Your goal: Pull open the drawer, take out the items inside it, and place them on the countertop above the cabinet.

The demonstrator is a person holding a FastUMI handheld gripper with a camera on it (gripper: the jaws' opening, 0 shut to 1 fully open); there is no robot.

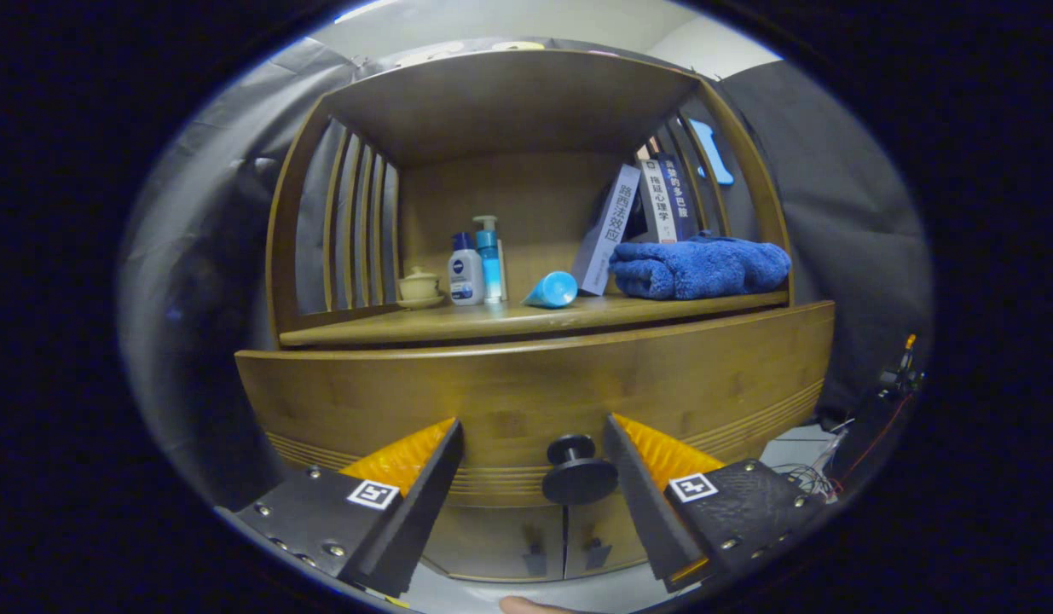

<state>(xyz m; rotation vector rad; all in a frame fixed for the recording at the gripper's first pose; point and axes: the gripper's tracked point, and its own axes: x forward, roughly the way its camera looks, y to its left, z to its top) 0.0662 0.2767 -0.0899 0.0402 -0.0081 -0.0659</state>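
A wooden cabinet stands in front of me, with its drawer front (535,384) closed and flush. A dark round knob (579,476) sticks out of the drawer's lower middle. My gripper (533,431) is open, and the knob lies between its fingers, close to the right fingertip (616,431) and well apart from the left one (451,431). Neither finger touches the knob. The countertop (526,320) runs just above the drawer. What the drawer holds is hidden.
On the countertop stand a small lidded cup (419,286), a white bottle (465,273), a blue pump bottle (489,260), a lying blue tube (552,291), leaning books (637,217) and a folded blue towel (697,267). Cables (812,477) lie at the right. Cabinet doors (526,537) sit below.
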